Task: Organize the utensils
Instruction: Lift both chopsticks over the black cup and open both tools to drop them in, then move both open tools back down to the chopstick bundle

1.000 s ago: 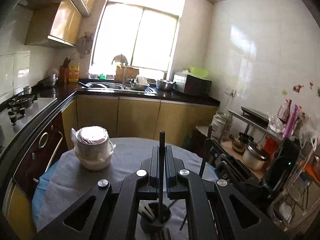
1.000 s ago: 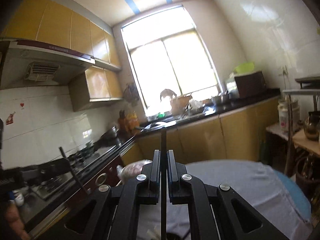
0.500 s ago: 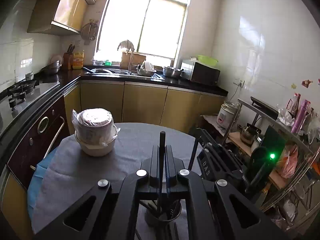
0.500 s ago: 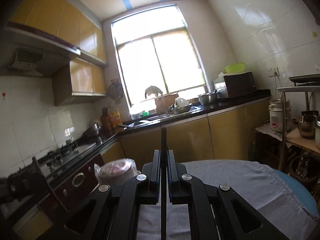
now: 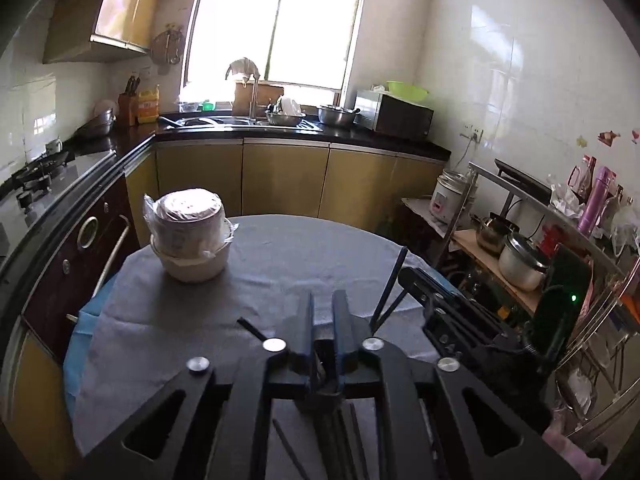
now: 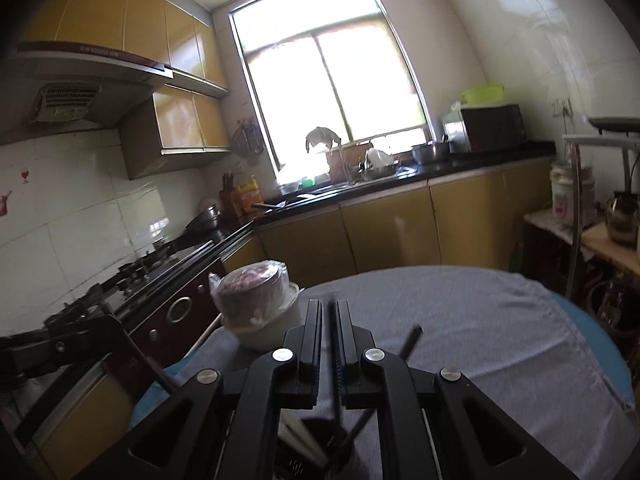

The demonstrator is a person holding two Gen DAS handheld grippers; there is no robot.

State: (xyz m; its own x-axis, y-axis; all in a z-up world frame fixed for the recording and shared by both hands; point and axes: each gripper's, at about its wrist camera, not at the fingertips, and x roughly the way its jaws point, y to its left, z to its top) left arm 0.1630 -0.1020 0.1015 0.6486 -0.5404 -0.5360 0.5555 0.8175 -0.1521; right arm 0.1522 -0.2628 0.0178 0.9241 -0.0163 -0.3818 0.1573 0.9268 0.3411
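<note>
A dark utensil holder with several chopsticks in it stands on the grey-clothed round table, right under both grippers. My right gripper points down over it and its jaws are opening. A dark chopstick still runs between its fingers, with a slit of cloth showing beside it, and its lower end is in the holder. My left gripper is opening too, with a bare gap at its fingertips above the holder. In the left wrist view the right gripper is just to the right.
A plastic-wrapped stack of bowls sits at the table's far left. Single chopsticks lean out of the holder to the left and right. A metal rack with pots stands right of the table, and a stove counter is on the left.
Both grippers have sunk toward the holder. The chopstick that stood up between the left fingers is gone from their tips. The right gripper's chopstick has slid lower between its fingers.
</note>
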